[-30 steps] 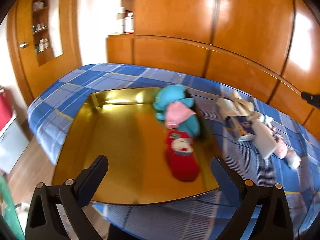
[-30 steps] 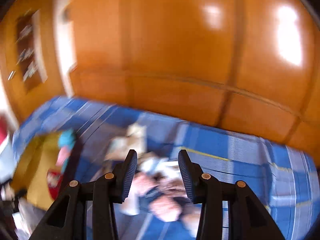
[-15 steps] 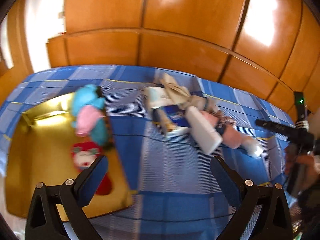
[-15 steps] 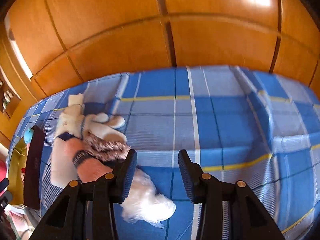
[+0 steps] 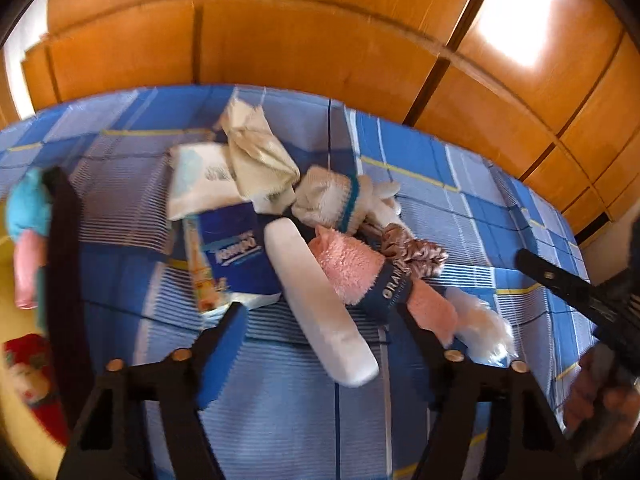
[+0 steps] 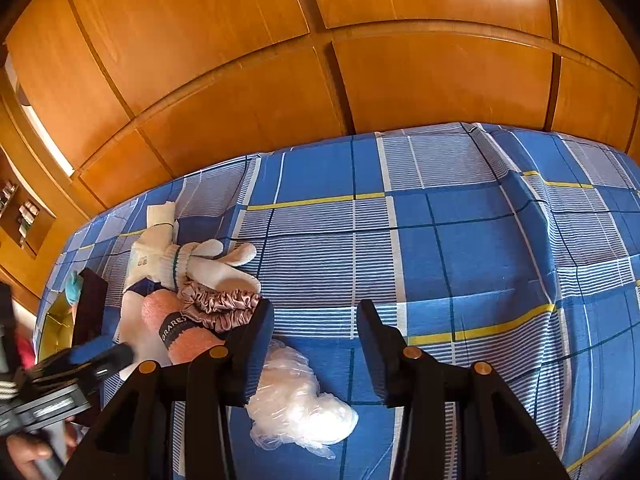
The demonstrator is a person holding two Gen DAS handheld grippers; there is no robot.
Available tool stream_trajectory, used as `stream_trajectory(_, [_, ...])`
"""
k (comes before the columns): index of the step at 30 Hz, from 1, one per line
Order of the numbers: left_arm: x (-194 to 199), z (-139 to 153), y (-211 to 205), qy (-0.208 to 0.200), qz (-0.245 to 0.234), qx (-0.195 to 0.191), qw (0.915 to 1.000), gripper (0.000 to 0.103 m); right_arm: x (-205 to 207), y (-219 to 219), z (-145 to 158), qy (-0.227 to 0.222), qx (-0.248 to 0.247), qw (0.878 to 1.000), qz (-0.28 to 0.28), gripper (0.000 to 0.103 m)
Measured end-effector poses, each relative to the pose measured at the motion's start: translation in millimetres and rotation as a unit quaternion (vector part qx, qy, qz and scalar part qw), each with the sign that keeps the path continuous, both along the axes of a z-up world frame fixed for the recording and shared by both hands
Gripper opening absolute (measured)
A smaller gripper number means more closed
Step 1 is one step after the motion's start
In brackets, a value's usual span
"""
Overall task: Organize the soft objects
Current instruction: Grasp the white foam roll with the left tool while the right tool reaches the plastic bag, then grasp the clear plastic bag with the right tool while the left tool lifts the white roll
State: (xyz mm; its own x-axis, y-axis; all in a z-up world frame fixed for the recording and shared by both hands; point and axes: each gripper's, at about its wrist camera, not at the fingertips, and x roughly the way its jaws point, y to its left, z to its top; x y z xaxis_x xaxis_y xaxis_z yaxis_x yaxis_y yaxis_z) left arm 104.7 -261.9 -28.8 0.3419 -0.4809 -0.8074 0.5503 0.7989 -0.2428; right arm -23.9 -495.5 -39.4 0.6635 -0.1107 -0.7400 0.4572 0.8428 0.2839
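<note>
From the left wrist view, the left tool point(image 5: 324, 328) hangs over the bed point(image 5: 280, 408) with its two fingers spread wide and nothing between them. Right in front of it is a messy pile of soft things: a long white pad point(image 5: 320, 300), a pink towel roll point(image 5: 352, 272) with a dark band, a white glove point(image 5: 340, 196), a cream cloth point(image 5: 256, 152), a shiny scrunchie point(image 5: 416, 250) and a blue tissue pack point(image 5: 236, 252). They all touch or lie on top of each other. At the left edge sits a gold tray point(image 5: 12, 420) with a blue and pink plush point(image 5: 24, 220) and a red plush point(image 5: 28, 372) in it. The right tool point(image 5: 560, 280) pokes in from the right side. From the right wrist view, the right tool point(image 6: 316, 322) is also open, though not as wide, and holds nothing. A crinkly clear bag point(image 6: 296, 400) lies on the bed just below its left finger, and the pile is off to the left. This view shows the bag clearly and the big bare part of the bed; in the other view the bag is only a white blur. The left view shows the tray's toys and the tissue pack, which this view mostly hides. I think a grab could go wrong because the things are tangled, so one pull may drag a neighbor along. The pad is smooth and may slip. The tools are near each other and could bump.
</note>
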Motion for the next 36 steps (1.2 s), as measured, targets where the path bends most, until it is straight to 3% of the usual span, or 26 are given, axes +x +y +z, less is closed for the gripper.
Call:
stream_trajectory(2, [9.3, -13.0, -9.2, 0.017, -0.001, 0.007, 0.9998, 0.033, 1.0, -0.3, -1.3, 0.002, 0.003, 1.0, 0.001, 0.043])
stream_trajectory(4, [17.2, -28.0, -13.5, 0.036, -0.002, 0.013, 0.9993, 0.028, 2.0, 0.5, -2.2, 0.005, 0.0, 1.0, 0.002, 0.043])
stream_trajectory(6, [17.7, -35.7, -7.0, 0.053, 0.0, -0.001, 0.9986, 0.027, 2.7, 2.6, -1.0, 0.004, -0.004, 1.0, 0.007, 0.043])
stream_trajectory(13, [-8.1, -27.8, 29.9, 0.038, -0.031, -0.052, 0.9975, 0.026, 3.6, 4.9, -1.1, 0.003, 0.009, 0.999, 0.032, 0.043])
stream_trajectory(15, [-16.2, -27.0, 39.5, 0.045, -0.036, -0.06, 0.9966, 0.019, 7.6, 7.3, -7.4, 0.018, 0.027, 0.998, 0.058, 0.043])
stream_trajectory(21, [-42.9, -29.7, 57.0, 0.035, -0.052, -0.035, 0.9974, 0.018, 21.2, 36.5, -26.5, 0.083, 0.016, 0.985, 0.15, 0.043])
stream_trajectory(23, [-49.5, -32.1, 58.8, 0.029, -0.062, -0.032, 0.9971, 0.018, 21.0, 45.1, -26.6, 0.088, -0.018, 0.983, 0.158, 0.051])
stream_trajectory(26, [-52.6, -33.2, 58.8, 0.026, -0.068, -0.028, 0.9969, 0.019, 21.0, 44.1, -30.9, 0.098, -0.019, 0.982, 0.16, 0.058])
stream_trajectory(34, [-45.7, -39.4, 56.7, 0.031, -0.062, -0.02, 0.9974, 0.024, 22.4, 40.3, -41.9, 0.131, -0.025, 0.978, 0.161, 0.06])
stream_trajectory(36, [-40.8, -46.7, 57.5, 0.058, -0.055, -0.026, 0.9965, 0.02, 22.7, 41.5, -45.7, 0.145, -0.039, 0.977, 0.154, 0.051])
